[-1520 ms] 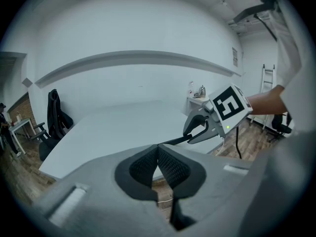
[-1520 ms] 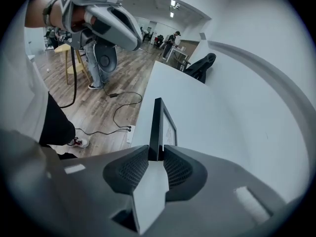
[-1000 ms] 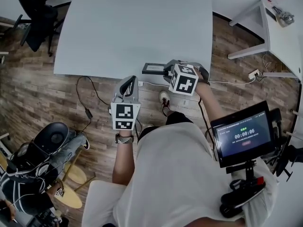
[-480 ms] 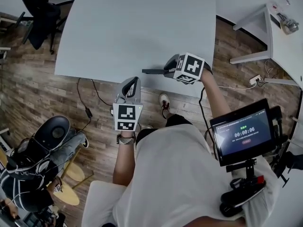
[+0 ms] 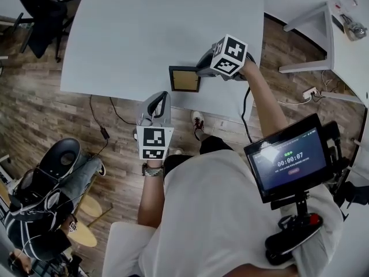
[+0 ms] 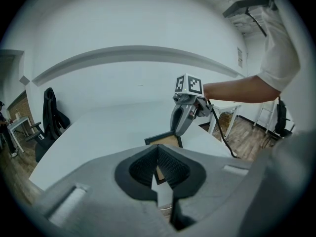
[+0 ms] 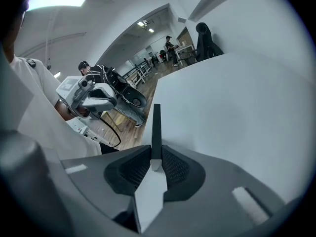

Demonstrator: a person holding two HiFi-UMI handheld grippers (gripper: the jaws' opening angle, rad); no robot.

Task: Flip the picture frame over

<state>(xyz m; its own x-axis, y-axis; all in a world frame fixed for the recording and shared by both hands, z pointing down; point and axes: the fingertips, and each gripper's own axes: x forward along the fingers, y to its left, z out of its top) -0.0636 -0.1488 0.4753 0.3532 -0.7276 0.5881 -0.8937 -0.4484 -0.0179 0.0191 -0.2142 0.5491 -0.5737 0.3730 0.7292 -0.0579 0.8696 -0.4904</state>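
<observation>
The picture frame is dark-edged, and its brown back faces up in the head view, just above the white table near the front edge. My right gripper is shut on the frame's right side. Its jaws have just been closing with the frame between them. In the right gripper view the frame stands edge-on between the pads. My left gripper hovers off the table's front edge, shut and holding nothing. From the left gripper view the frame and the right gripper lie straight ahead.
A black cable trails over the wooden floor below the table edge. A screen with a timer sits at my right. A white side table stands at the right, black chairs at the far left, and a seated person at the lower left.
The right gripper has carried the frame further over the table and rolled. The frame went from its glass side up, through edge-on, to brown back up. The left gripper drifted slightly.
</observation>
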